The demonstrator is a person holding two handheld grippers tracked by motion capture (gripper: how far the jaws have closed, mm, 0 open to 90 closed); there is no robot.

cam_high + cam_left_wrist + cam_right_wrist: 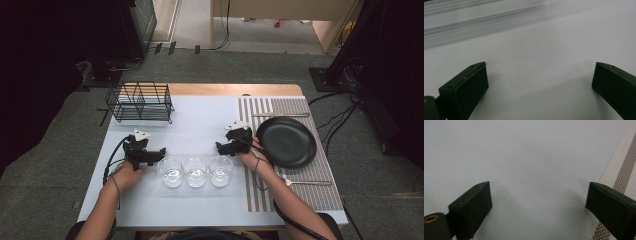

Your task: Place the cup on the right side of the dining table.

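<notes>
1. High view: three clear round drinking glasses (196, 171) standing upright in a straight row near the table's front edge, the row's long axis running parallel to that edge, mouths up, probably lined up for easy one-by-one pickup. Left tongs (159, 154) lying level just beside the leftmost glass, pointing along the row toward it, apart from its rim. Right tongs (220, 148) just behind the rightmost glass, tips aimed left and down. Black wire rack (141, 102) at the far left corner of the white-topped table (200, 120), likely the glasses' destination. Black round plate (286, 141) on a striped woven placemat (300, 190) toward the right edge.

2. Left gripper view: jaws spread wide, nothing between, bare table surface beneath.

3. Right gripper view: jaws likewise wide and empty, poised over the placemat's left border.
</notes>
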